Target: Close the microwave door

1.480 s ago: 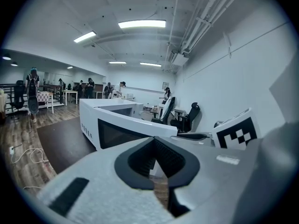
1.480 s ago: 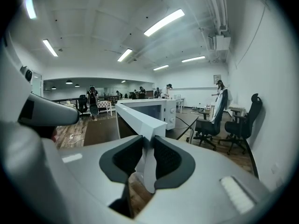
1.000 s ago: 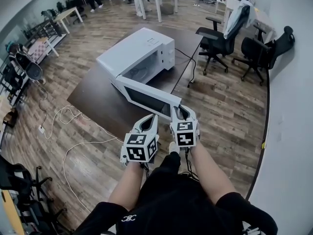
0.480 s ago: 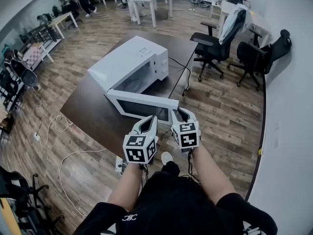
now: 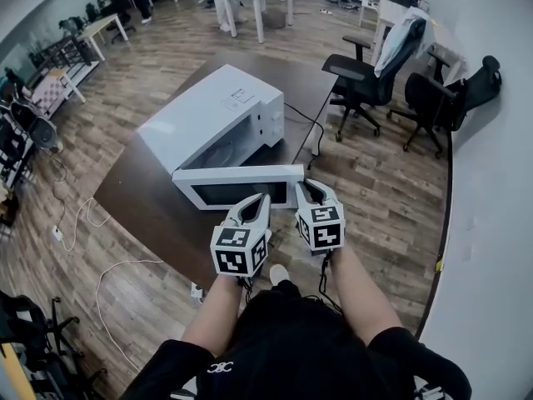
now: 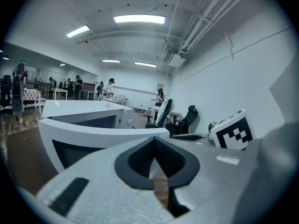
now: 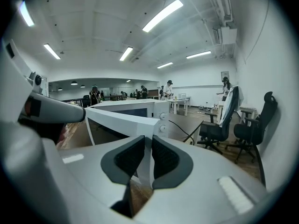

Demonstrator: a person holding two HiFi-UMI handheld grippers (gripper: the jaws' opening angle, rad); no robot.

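A white microwave (image 5: pixel 212 111) stands on a dark table (image 5: pixel 137 202), and its door (image 5: pixel 237 176) hangs partly open, angled out from the front. My right gripper (image 5: pixel 309 187) rests its tips against the door's free end. Its jaws have just been closing to a narrow slit. In the right gripper view (image 7: pixel 150 141) only the white door (image 7: pixel 117 120) shows through that slit and nothing is pinched. My left gripper (image 5: pixel 255 202) is beside it, just in front of the door face, with its pads together and nothing held (image 6: pixel 153 143).
Two black office chairs (image 5: pixel 358 69) (image 5: pixel 445 90) stand to the right of the table. A power cord (image 5: pixel 312 127) runs off the table's right edge. Cables (image 5: pixel 108 273) lie on the wood floor at the left. People and white tables are far behind.
The door has swung toward the microwave's front, from wide open to partly open. Both grippers moved with it, the right one staying at the door's free end.
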